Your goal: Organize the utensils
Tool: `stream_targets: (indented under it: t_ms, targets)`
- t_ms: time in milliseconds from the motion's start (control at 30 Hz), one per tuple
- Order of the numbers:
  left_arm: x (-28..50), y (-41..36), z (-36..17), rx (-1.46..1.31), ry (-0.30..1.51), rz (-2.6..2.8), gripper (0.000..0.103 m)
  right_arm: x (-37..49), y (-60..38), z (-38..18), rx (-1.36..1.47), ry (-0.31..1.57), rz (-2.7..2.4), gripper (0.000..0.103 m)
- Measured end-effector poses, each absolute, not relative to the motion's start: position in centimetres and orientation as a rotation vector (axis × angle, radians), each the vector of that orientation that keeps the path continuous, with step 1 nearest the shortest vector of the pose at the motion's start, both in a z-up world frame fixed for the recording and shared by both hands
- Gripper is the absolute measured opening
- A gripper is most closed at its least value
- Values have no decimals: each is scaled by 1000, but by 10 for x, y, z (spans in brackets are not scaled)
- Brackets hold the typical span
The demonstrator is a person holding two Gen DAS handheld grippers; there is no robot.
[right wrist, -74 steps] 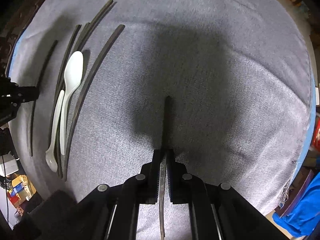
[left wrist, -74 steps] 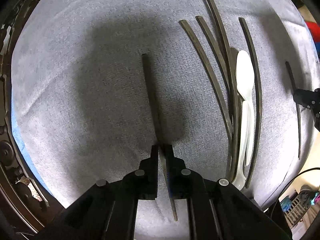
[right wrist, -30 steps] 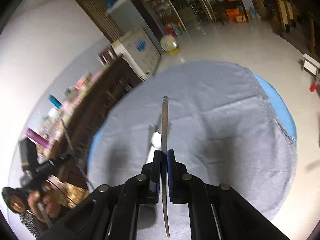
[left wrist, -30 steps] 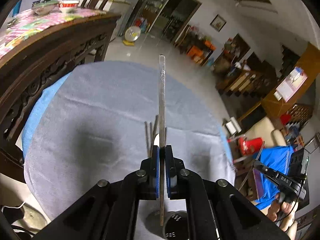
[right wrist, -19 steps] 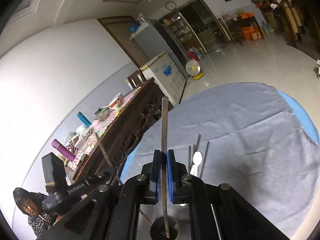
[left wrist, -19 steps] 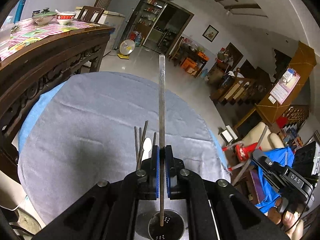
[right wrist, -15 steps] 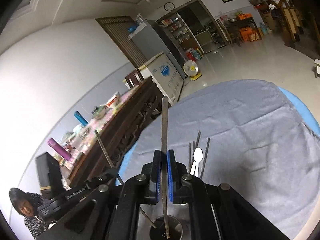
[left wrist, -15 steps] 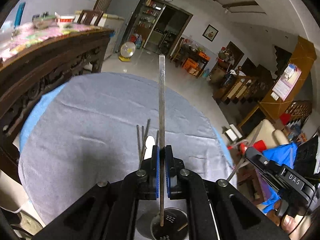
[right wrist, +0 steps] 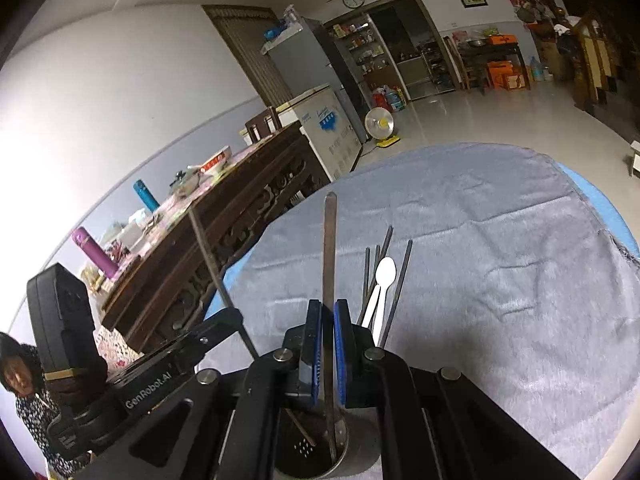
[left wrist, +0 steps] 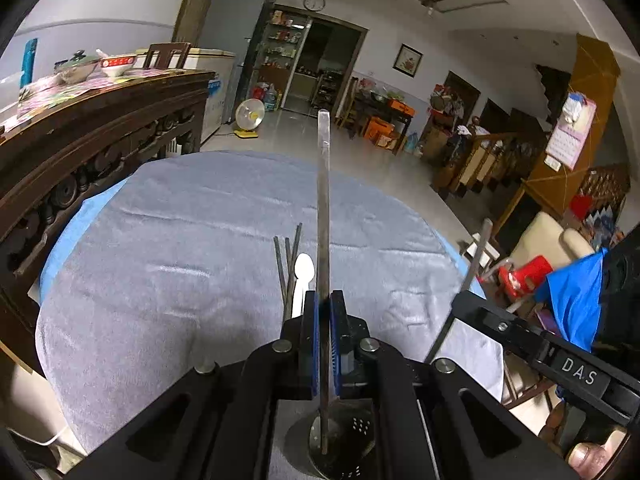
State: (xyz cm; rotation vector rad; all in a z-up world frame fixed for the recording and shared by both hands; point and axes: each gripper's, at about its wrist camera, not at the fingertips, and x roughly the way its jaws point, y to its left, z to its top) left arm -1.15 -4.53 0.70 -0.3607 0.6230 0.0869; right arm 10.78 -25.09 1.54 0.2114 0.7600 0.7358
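Lowering both chopsticks into the metal holder (left wrist: pixel 340 440) is the step in hand, and doing it well depends on keeping each stick upright until its tip is well inside the rim. The left gripper (left wrist: pixel 323 344) is clamped on a chopstick (left wrist: pixel 323 200) whose lower end already sits inside the perforated cup. The right gripper (right wrist: pixel 326 344) pinches its own chopstick (right wrist: pixel 329 248), tip likewise inside the holder (right wrist: pixel 320 452), where the other stick leans in beside it. The grippers crowd the same small opening, so releasing one before the other looks wise, and opening only once each tip is low enough not to tip out. Four more chopsticks (right wrist: pixel 394 280) and a white spoon (right wrist: pixel 383 276) lie on the grey cloth (right wrist: pixel 500 260), well beyond the holder.
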Motion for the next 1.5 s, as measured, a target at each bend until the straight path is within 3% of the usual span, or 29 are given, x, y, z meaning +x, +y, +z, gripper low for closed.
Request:
stream_targets:
  t_ms: [567, 600, 700, 733, 800, 900, 967, 1000, 1300, 1500]
  targets:
    - [-25, -57, -5, -327, 679, 52, 7, 98, -248, 4, 190, 818, 758, 10]
    - [-26, -57, -4, -332, 684, 46, 15, 97, -249, 5, 192, 817, 757, 10]
    - [-34, -51, 2, -357, 668, 52, 52, 96, -256, 8, 217, 816, 758, 10]
    - [-38, -47, 7, -370, 648, 56, 57, 96, -261, 11, 233, 811, 759, 10]
    - [-46, -42, 16, -382, 616, 62, 58, 96, -272, 15, 259, 797, 754, 14]
    - [-56, -24, 28, -426, 570, 92, 65, 103, -288, 16, 288, 808, 732, 36]
    - [-58, -8, 31, -461, 552, 131, 71, 111, -295, 13, 292, 820, 707, 62]
    - [-57, 0, 30, -470, 554, 152, 75, 118, -299, 10, 287, 835, 689, 65]
    - [-20, 74, -55, -566, 876, 439, 77, 216, -310, -74, 213, 1230, 568, 65]
    - [0, 80, -99, -566, 1025, 454, 77, 272, -270, -102, 140, 1397, 582, 50]
